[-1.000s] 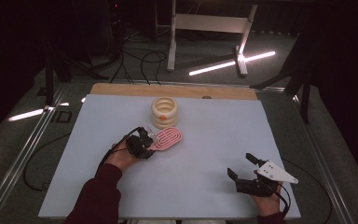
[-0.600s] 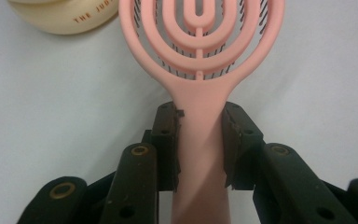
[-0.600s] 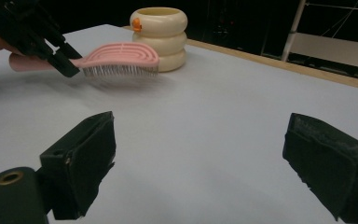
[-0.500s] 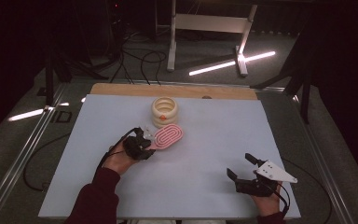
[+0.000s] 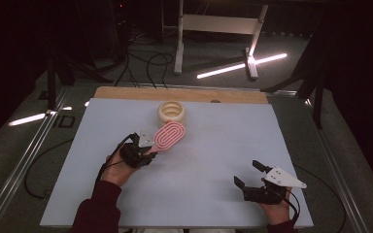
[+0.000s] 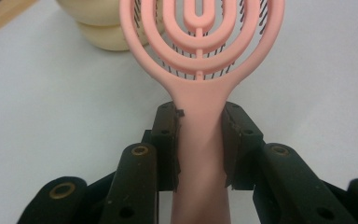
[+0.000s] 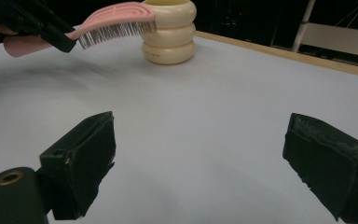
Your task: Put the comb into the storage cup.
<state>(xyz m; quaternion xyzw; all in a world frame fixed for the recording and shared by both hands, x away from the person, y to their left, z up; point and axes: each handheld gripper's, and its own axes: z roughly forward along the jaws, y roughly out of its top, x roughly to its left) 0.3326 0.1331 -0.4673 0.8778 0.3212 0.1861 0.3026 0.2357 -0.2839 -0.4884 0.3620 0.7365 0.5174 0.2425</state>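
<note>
Left tongs (image 6: 199, 149) clamped on the handle of a pink hairbrush (image 5: 169, 136), held above the tabletop (image 5: 223, 145), its head at 12 o'clock, near a cream ringed pot (image 5: 171, 111). Right tongs (image 5: 251, 176) apart, empty. Brush judged light and stiff; handle is the sound hold. Surface pale, matte; room dark

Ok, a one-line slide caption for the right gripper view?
Open right gripper faces pink vented plastic hairbrush held bristles-down before cream ribbed holder.
</note>
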